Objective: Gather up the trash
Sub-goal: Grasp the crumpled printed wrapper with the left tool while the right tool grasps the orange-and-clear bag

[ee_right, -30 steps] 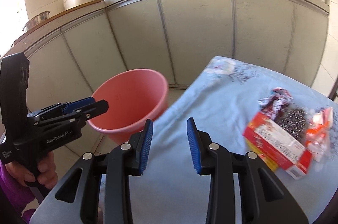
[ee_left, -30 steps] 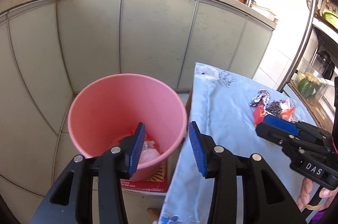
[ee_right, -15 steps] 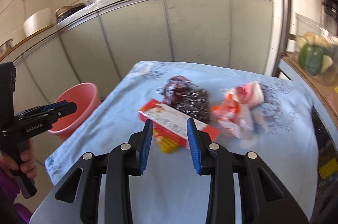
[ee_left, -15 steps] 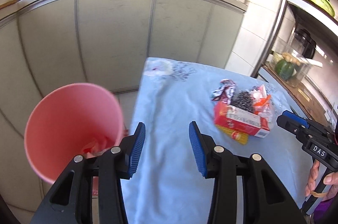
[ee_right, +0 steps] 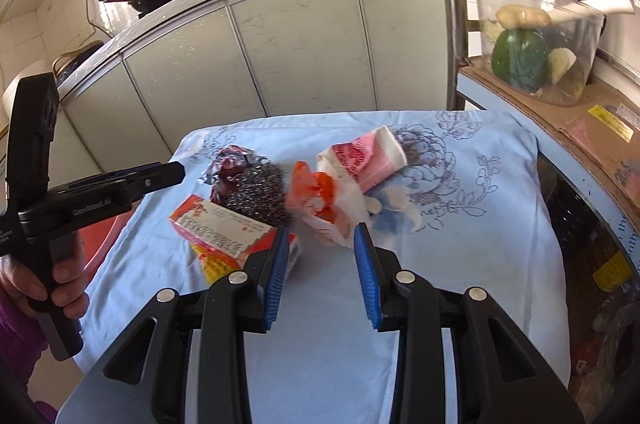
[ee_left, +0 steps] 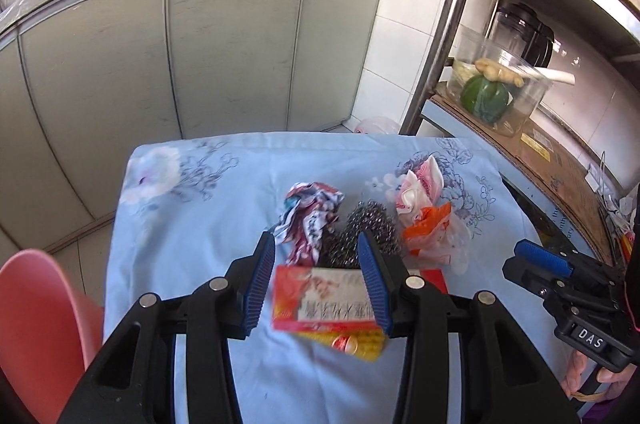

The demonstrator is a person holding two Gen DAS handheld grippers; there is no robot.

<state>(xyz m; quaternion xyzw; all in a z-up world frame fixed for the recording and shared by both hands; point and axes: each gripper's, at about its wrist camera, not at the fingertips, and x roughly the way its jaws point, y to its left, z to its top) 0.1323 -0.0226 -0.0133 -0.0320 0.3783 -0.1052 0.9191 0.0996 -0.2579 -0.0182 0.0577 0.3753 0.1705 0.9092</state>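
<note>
A pile of trash lies on the blue flowered tablecloth (ee_left: pixel 192 224): a red box (ee_left: pixel 320 300) on a yellow packet (ee_left: pixel 360 342), a crumpled wrapper (ee_left: pixel 310 214), a steel scourer (ee_left: pixel 368 228), an orange bag (ee_left: pixel 430 228) and a red-and-white wrapper (ee_left: pixel 420 188). My left gripper (ee_left: pixel 316 284) hovers open over the red box without touching it. My right gripper (ee_right: pixel 320 276) is open and empty, just short of the orange bag (ee_right: pixel 316 200). The pink bucket (ee_left: pixel 36 324) stands on the floor at the table's left.
Grey cabinets (ee_left: pixel 232 56) with pans on the counter run behind the table. To the right, a metal post (ee_left: pixel 440 36) carries a shelf with a clear tub of vegetables (ee_left: pixel 496 88) on cardboard. Hands hold both gripper handles at the frame edges.
Both grippers swung right, away from the pink bucket and over the trash pile. The bucket slid to the left edge. Neither pair of jaws changed its gap.
</note>
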